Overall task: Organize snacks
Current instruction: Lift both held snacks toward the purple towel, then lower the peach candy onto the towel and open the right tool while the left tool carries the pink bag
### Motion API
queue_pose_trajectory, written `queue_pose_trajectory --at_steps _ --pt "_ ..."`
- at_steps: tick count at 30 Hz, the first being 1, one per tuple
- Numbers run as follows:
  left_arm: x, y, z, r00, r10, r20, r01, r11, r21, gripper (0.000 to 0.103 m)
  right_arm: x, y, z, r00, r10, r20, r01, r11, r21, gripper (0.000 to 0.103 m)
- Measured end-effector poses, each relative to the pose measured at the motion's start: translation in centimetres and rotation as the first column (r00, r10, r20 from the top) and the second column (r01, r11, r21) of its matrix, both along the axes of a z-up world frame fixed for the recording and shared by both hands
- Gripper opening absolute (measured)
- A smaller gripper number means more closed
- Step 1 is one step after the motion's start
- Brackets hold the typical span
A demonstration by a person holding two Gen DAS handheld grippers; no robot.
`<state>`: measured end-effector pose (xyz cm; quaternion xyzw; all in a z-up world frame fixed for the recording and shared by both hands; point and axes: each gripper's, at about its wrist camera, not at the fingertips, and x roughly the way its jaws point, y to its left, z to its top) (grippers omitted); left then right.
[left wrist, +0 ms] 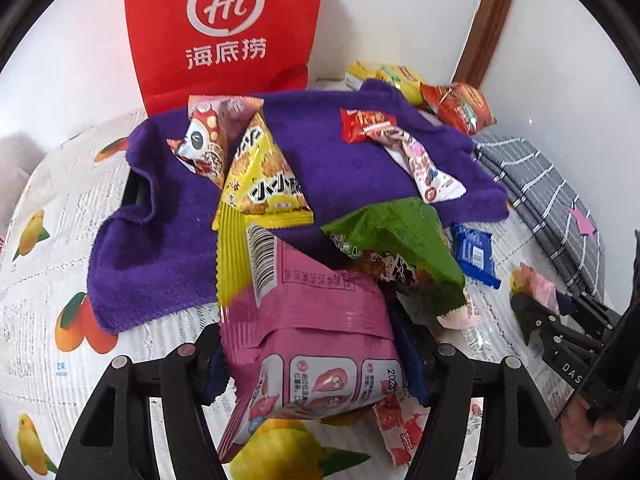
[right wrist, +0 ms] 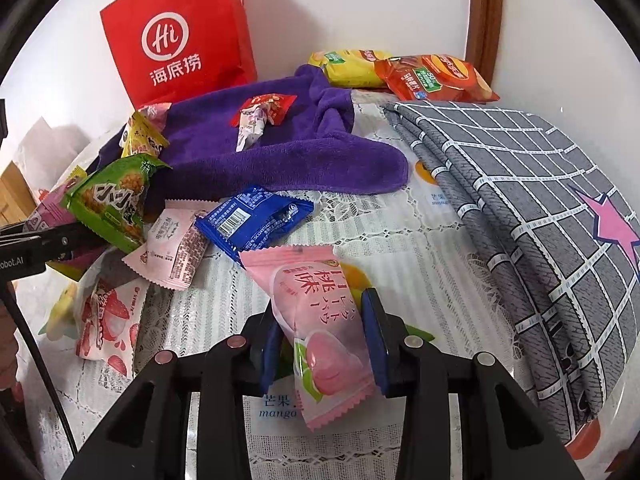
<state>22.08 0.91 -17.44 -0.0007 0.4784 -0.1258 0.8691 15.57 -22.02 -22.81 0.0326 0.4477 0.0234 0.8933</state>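
**Both tongs grasping snack packets above a cluttered counter**

The left tongs point(left wrist: 316, 364) are clenched on a magenta snack packet point(left wrist: 320, 320), which fills the space between the fingers and hides the fingertips themselves. A green packet point(left wrist: 404, 248) and a yellow packet point(left wrist: 264, 172) rest against its far end; whether they are also gripped cannot be told. Beyond them lies a rumpled purple towel point(left wrist: 168, 248) that covers a dark object, only a corner of which shows. On the towel, further ahead, sit a small red packet point(left wrist: 366, 124) and a pale twisted wrapper point(left wrist: 424, 164). A red paper bag point(left wrist: 224, 28) stands at the back, its top cut off by the frame.

The right tongs point(right wrist: 324, 344) grasp a pink peach-flavour packet point(right wrist: 320, 320), its lower end hanging toward the camera. Just ahead and left lies a blue packet point(right wrist: 256, 220). To the right is folded grey checked cloth point(right wrist: 520, 208). The counter point(right wrist: 400, 240) wears a lace-patterned cover with fruit prints, partly hidden everywhere.
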Motion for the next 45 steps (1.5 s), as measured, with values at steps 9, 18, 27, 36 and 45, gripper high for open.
queue_pose_trajectory --at_steps 9,18,27,36,45 --pt "-0.7 1.7 2.3 0.998 0.004 0.069 0.002 0.996 -0.088 0.065 -0.2 -1.0 0.1 1.000 -0.022 0.011 0.021 0.998 0.065 0.035" --pt "-1.0 4.0 4.5 0.992 0.017 0.122 0.011 0.974 -0.225 0.065 -0.1 -0.2 0.0 1.000 -0.022 0.004 0.022 1.000 0.011 0.035" --pt "-1.2 4.6 4.7 0.993 0.016 0.121 0.014 0.969 -0.247 0.065 -0.1 -0.1 -0.1 1.000 -0.019 0.001 0.019 1.000 -0.013 0.035" --pt "-0.8 4.5 4.1 0.995 0.021 0.100 0.002 0.975 -0.221 0.065 -0.4 0.7 0.5 1.000 -0.007 0.022 0.008 0.999 -0.050 0.032" --pt "0.0 4.0 2.4 0.999 0.031 0.018 -0.028 0.989 -0.145 0.065 0.7 2.7 2.9 0.997 0.050 0.054 -0.049 0.999 -0.023 0.032"
